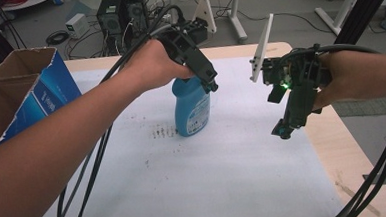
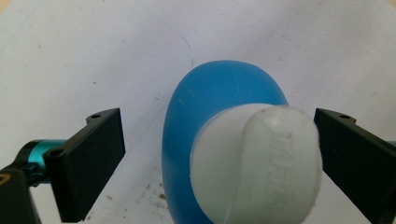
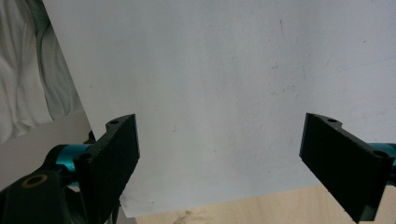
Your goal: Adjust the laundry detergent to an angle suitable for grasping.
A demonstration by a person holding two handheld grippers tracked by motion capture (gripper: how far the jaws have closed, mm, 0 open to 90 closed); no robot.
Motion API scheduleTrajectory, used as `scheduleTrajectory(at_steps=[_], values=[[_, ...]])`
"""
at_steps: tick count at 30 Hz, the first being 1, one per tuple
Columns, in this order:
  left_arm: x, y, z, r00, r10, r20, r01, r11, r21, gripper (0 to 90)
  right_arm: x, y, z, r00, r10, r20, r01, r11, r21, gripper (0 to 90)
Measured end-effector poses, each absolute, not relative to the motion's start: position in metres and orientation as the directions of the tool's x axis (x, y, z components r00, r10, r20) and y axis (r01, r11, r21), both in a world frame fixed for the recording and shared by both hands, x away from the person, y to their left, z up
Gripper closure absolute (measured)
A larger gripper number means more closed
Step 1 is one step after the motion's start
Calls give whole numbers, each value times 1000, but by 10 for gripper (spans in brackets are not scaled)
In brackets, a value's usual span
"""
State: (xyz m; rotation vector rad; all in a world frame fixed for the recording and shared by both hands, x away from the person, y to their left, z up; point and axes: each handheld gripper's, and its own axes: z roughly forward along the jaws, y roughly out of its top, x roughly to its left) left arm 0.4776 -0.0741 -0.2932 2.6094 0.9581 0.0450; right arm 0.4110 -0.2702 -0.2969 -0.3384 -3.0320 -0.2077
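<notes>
High view: the left gripper (image 1: 210,84) is hanging over the bottle (image 1: 192,108), jaws spread, its white cap (image 2: 261,163) sitting between them and touching the right one, standing on the white sheet (image 1: 228,165). The right gripper (image 1: 281,130) is hovering beside it, jaws spread wide around nothing.

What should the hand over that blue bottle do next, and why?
Probably close the left gripper on the white cap of the blue bottle. Its jaws stand open on either side of the cap, not gripping it, and the bottle stands upright on the white sheet.
</notes>
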Motion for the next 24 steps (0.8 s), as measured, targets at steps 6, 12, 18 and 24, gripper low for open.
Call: scheduleTrajectory(at_steps=[6,12,18,24], values=[[478,-75,-297,770,631,-90,621,-710,332,41,411,-271,-298,-970,218,104,230,965,124,116],[478,-76,-299,766,637,-81,624,-708,330,41,411,-271,-298,-969,222,105,234,964,125,116],[479,-76,-301,766,638,-80,626,-710,322,44,411,-271,-298,-971,217,101,229,965,128,115],[479,-76,-301,762,643,-80,629,-705,328,80,412,-272,-299,-971,216,103,228,965,128,115]])
